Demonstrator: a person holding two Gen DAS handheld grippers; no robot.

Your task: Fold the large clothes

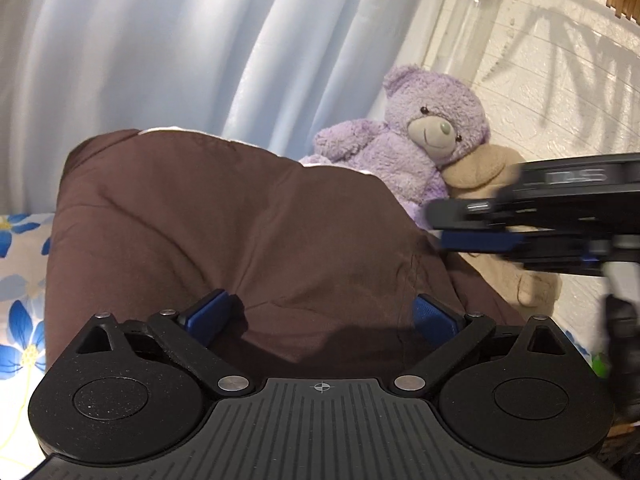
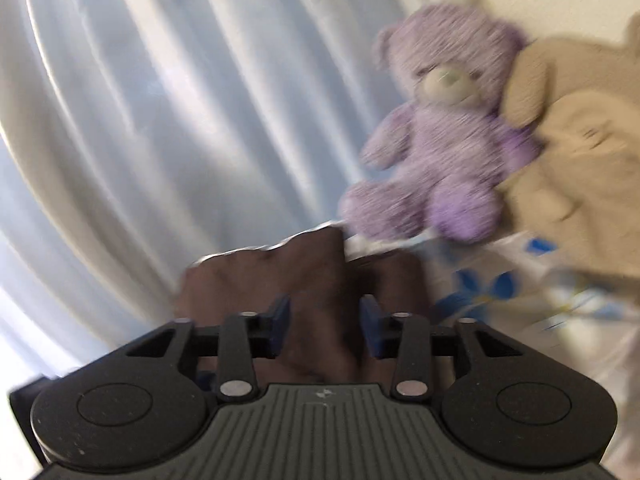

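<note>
Brown garment is heaped on floral bed sheet; left gripper is spread wide above it; right gripper is part-open, cloth ridge between unpressed pads; purple teddy is propped at bed's far edge

L gripper points a bit down, its blue pads spread wide apart w/ nothing pinched. R gripper also tips down, jaws only partly apart, brown cloth bunched between its blue pads; can't tell if they squeeze it. Picture's blurry.
</note>
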